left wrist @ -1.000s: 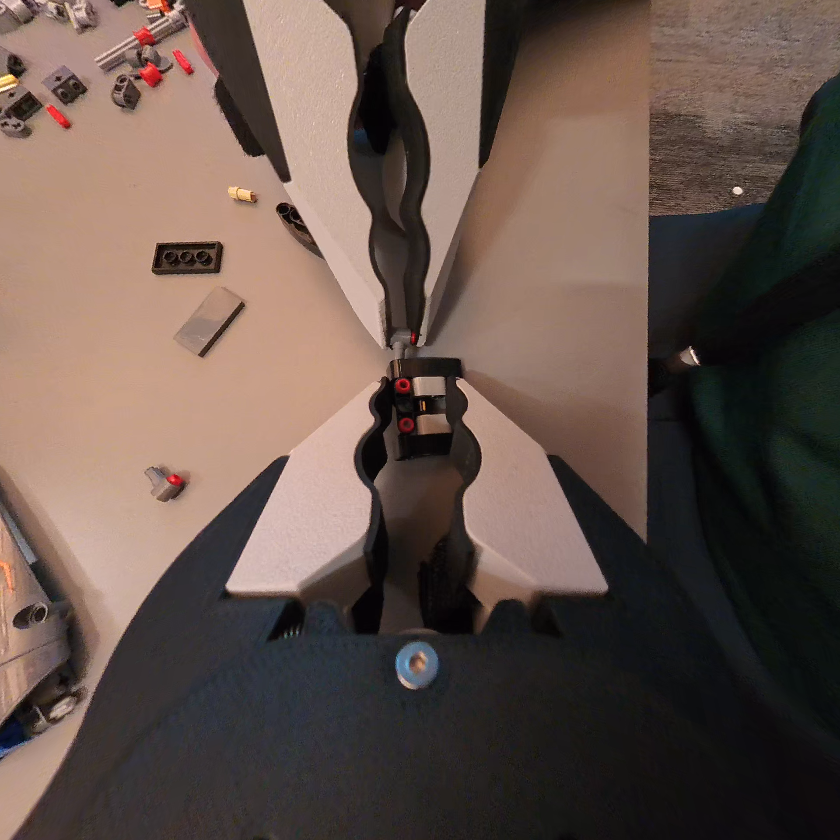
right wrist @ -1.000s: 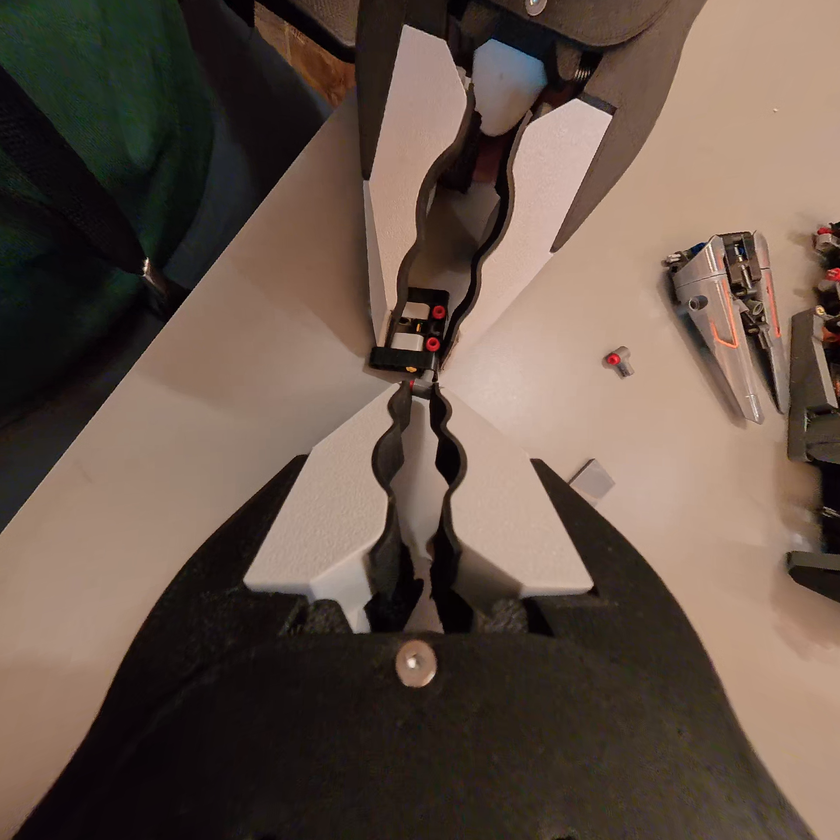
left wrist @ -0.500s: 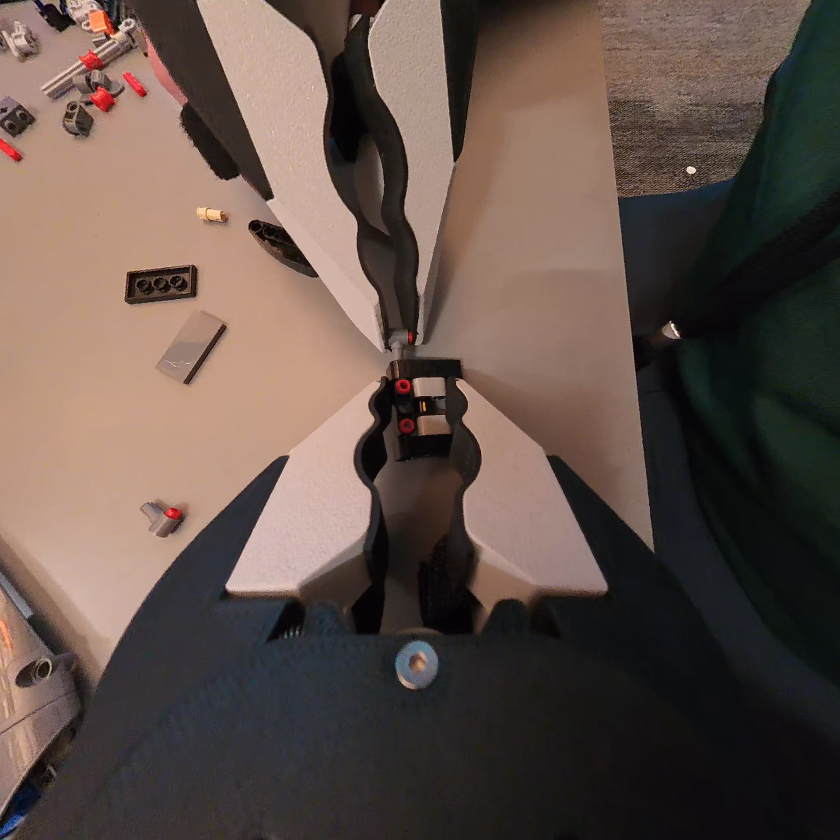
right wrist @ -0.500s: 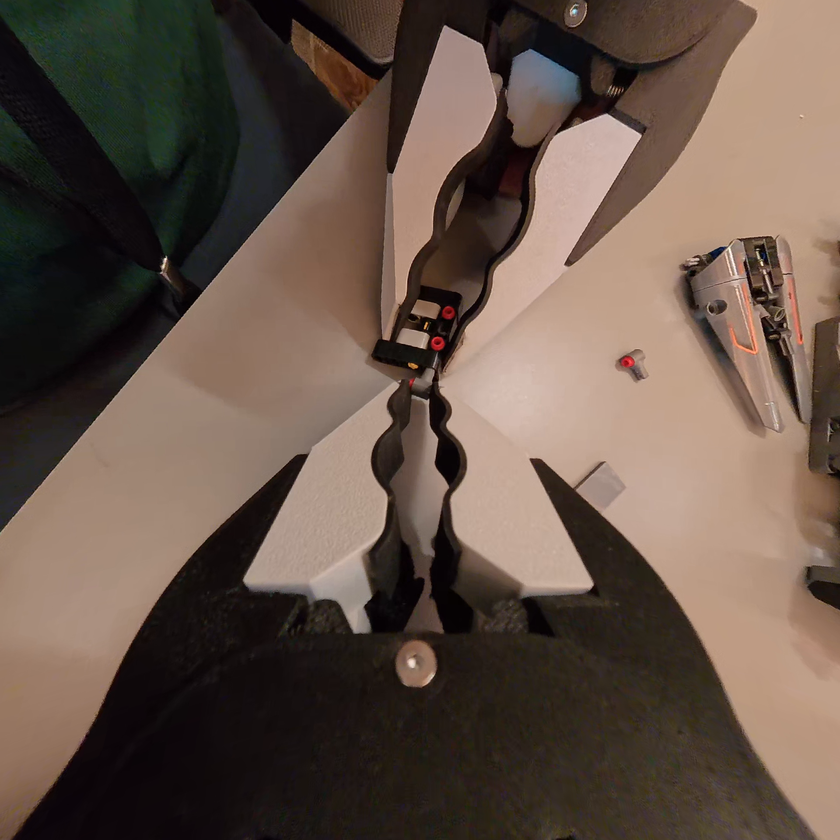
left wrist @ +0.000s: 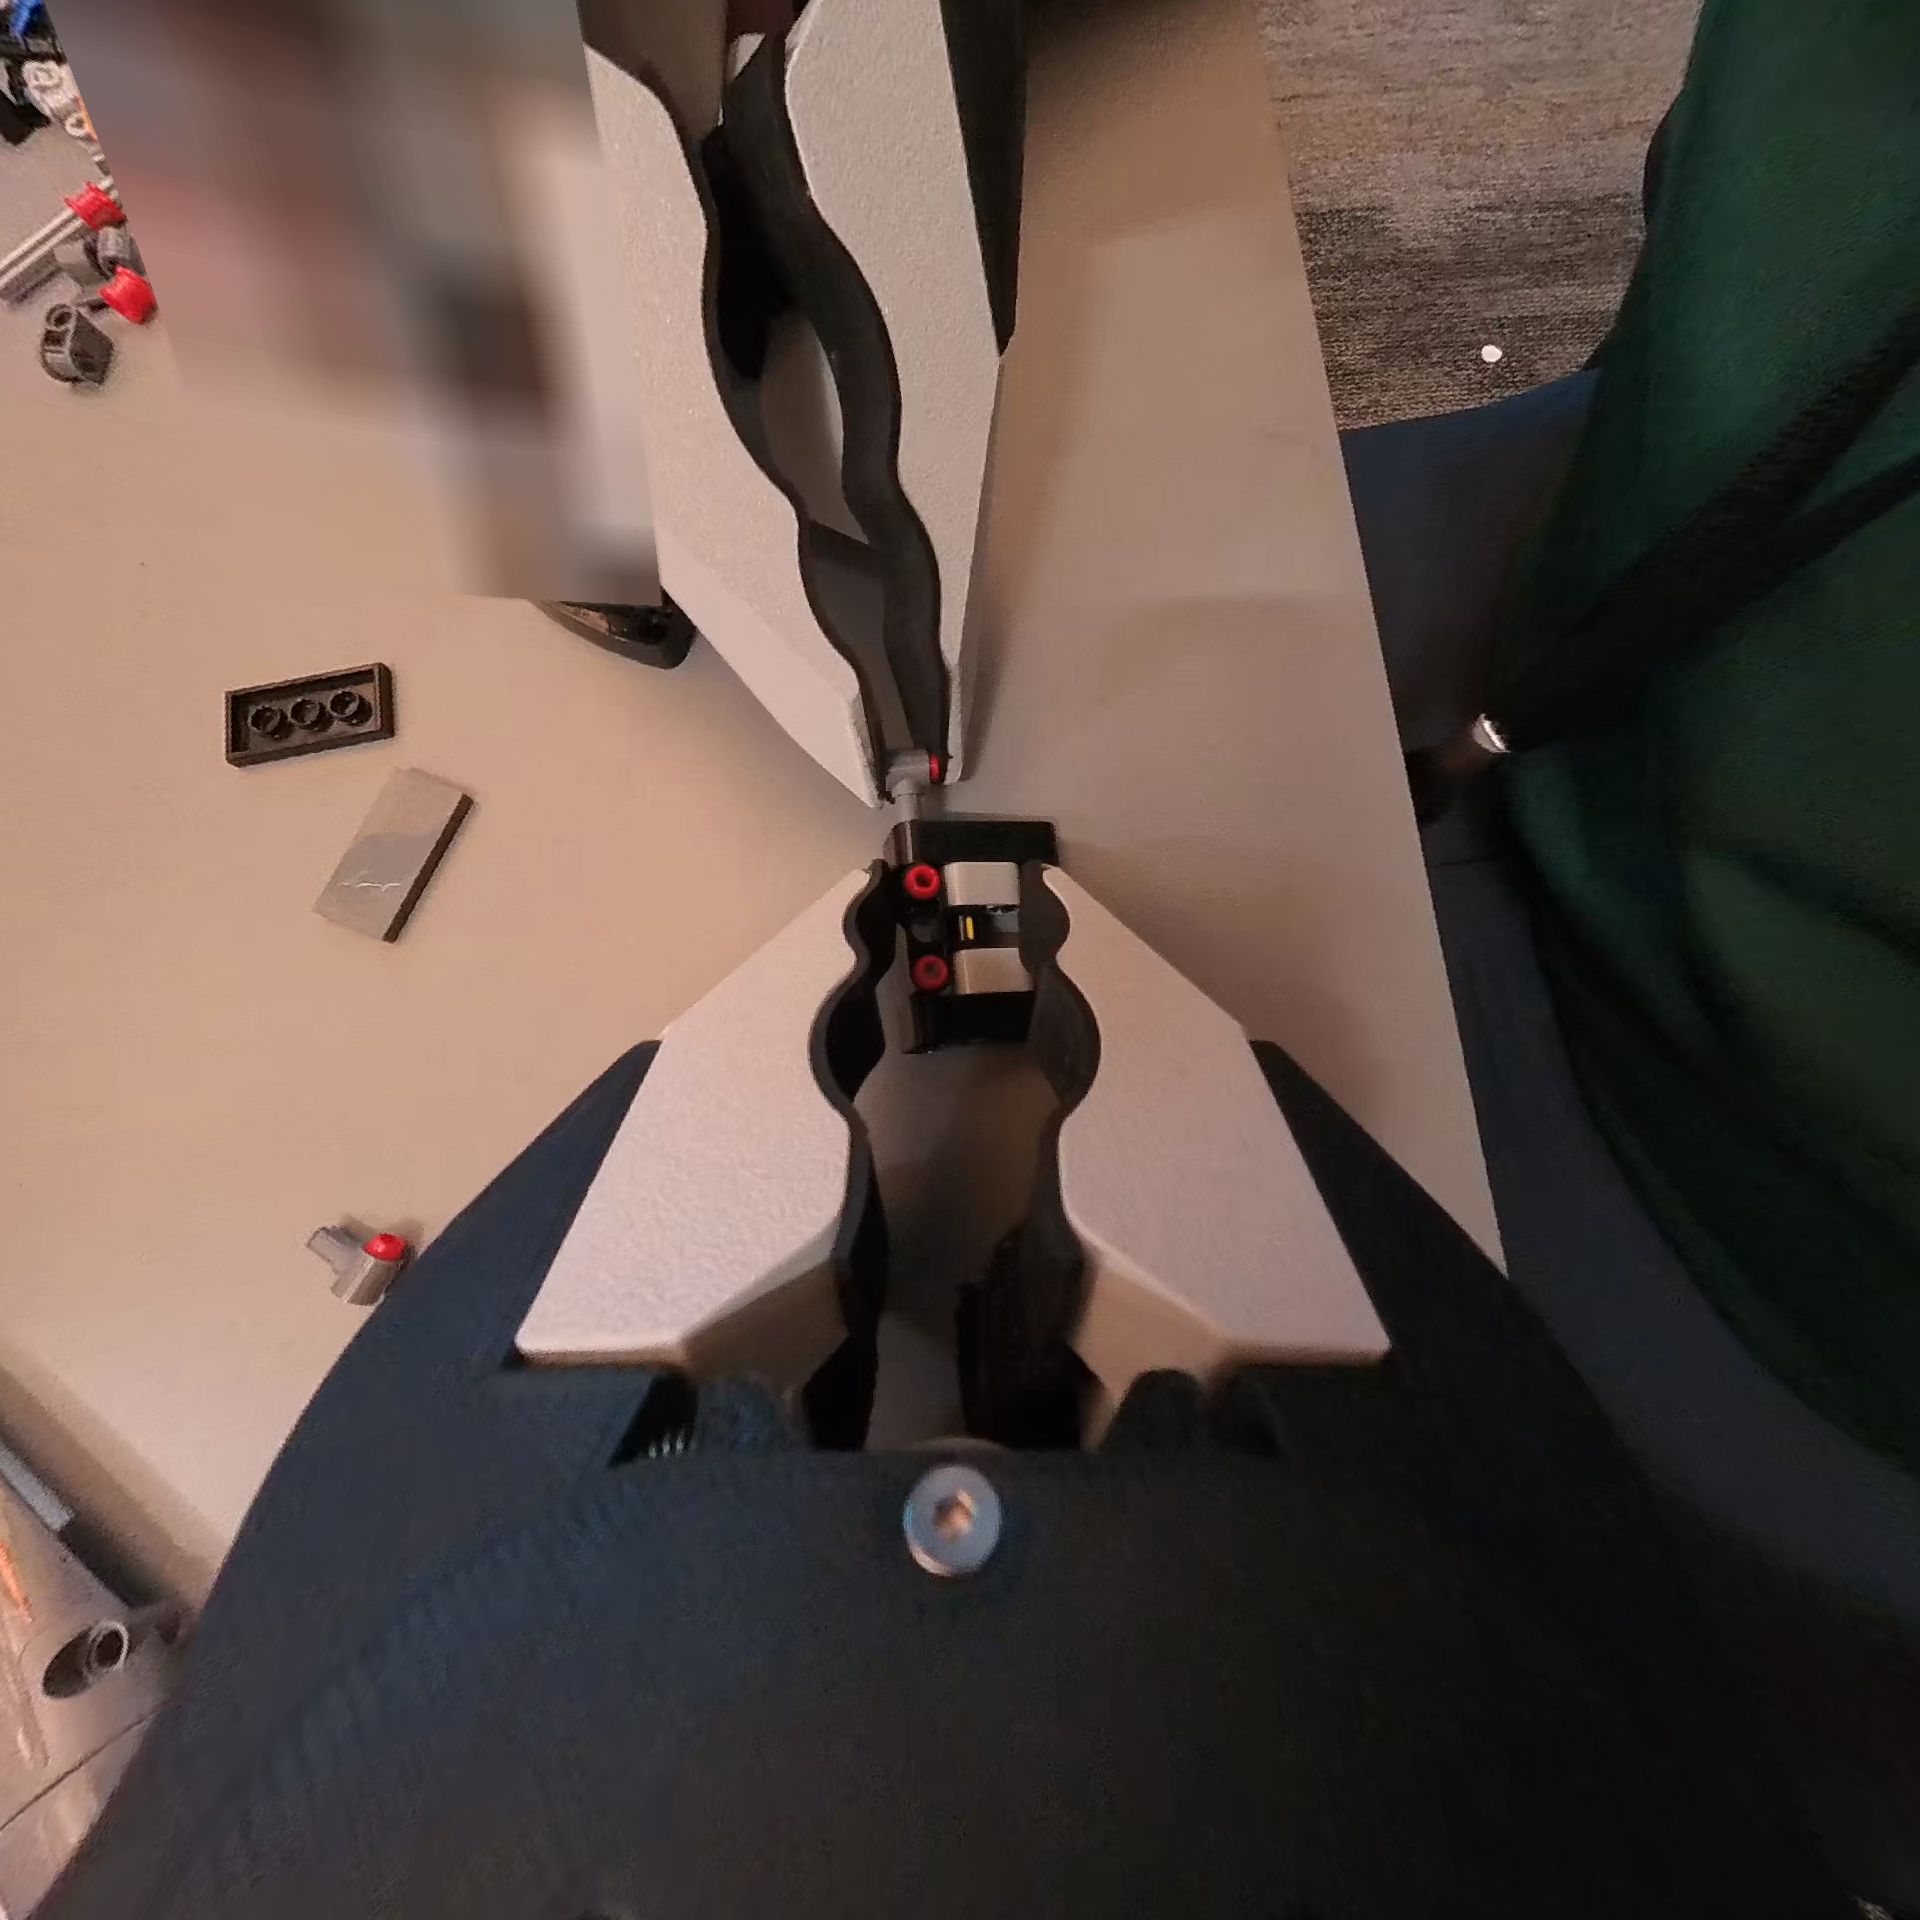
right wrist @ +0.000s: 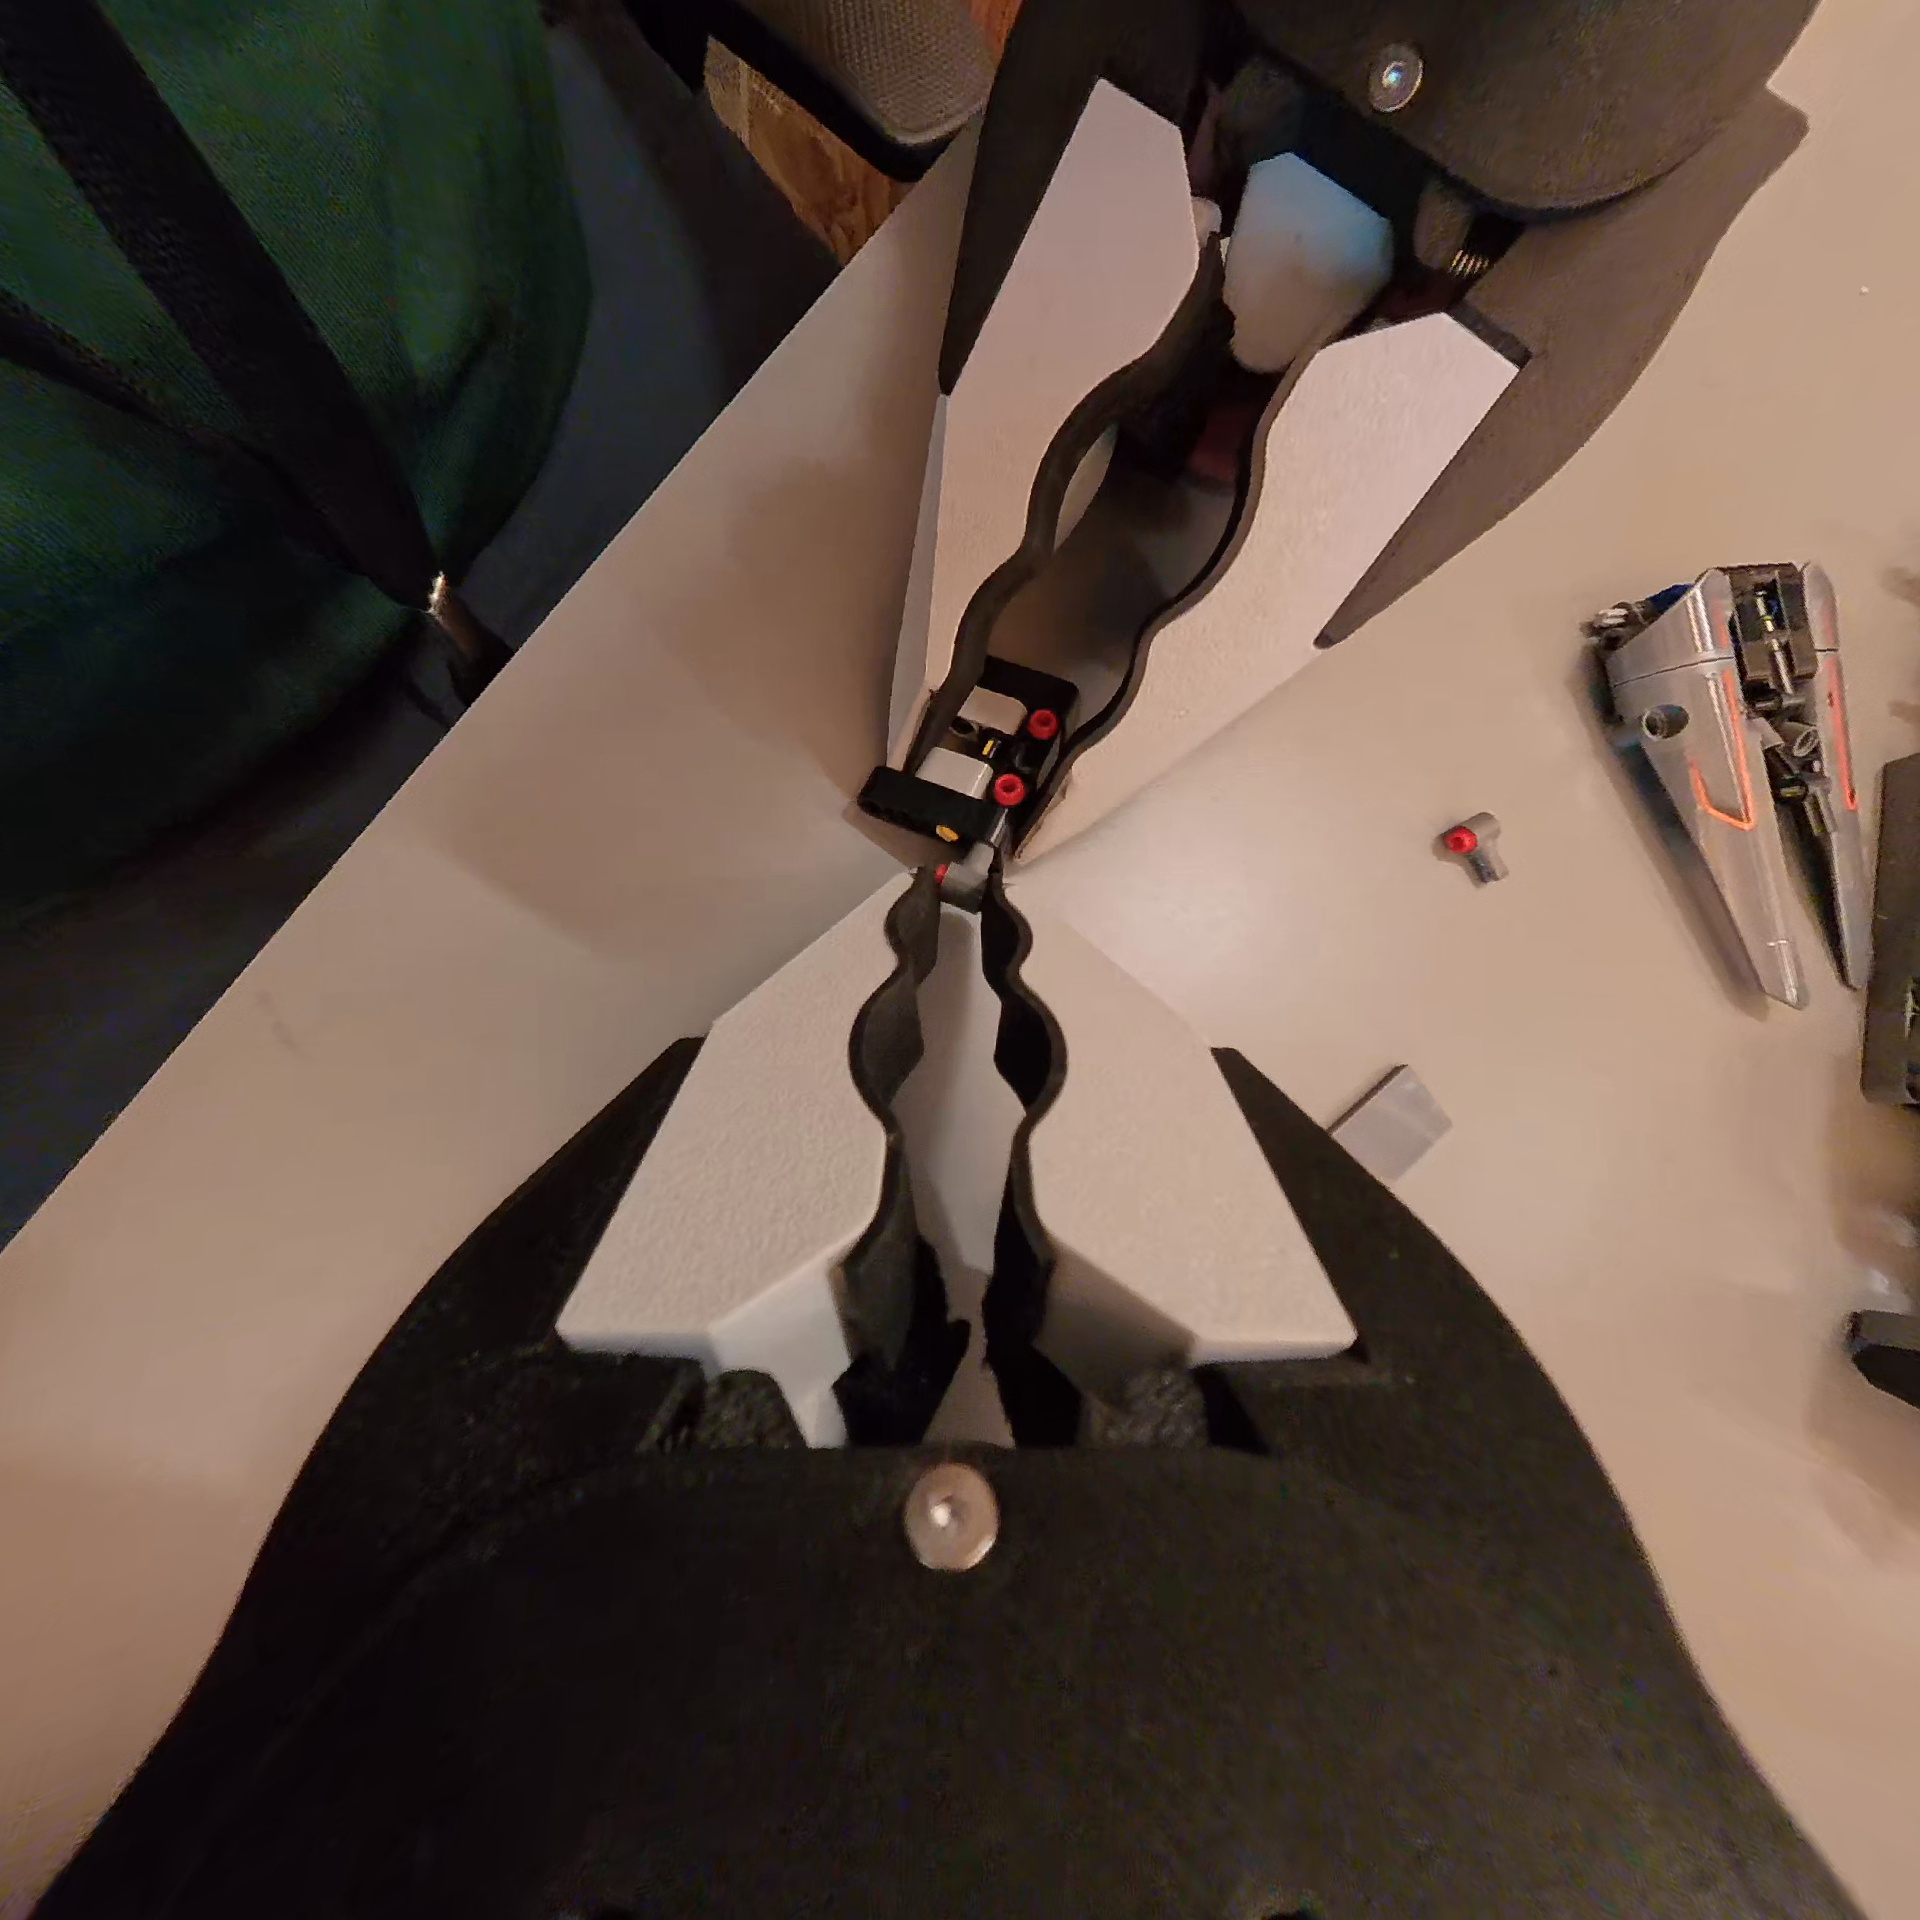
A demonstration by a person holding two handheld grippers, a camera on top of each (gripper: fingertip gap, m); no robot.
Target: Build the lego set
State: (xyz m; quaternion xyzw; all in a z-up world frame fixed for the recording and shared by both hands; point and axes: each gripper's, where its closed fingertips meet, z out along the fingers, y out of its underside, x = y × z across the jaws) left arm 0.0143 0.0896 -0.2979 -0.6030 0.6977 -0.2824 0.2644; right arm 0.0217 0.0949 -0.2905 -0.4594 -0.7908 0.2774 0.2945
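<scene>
Just above the table (left wrist: 1174, 582), the left gripper (left wrist: 961, 940) pinches the small black block (left wrist: 971, 1003) by its sides while the right gripper (right wrist: 958, 896) pinches the tiny grey pin (right wrist: 966, 878) touching it, and both look hard, light and easy to drop.

A curved black lego piece (left wrist: 623, 629) lies half hidden behind the right gripper's pale finger (left wrist: 727, 499). The grey wedge-shaped lego model (left wrist: 52, 1652) is cut off at the left edge, and dark built sections (right wrist: 1891, 935) at the right edge.
</scene>
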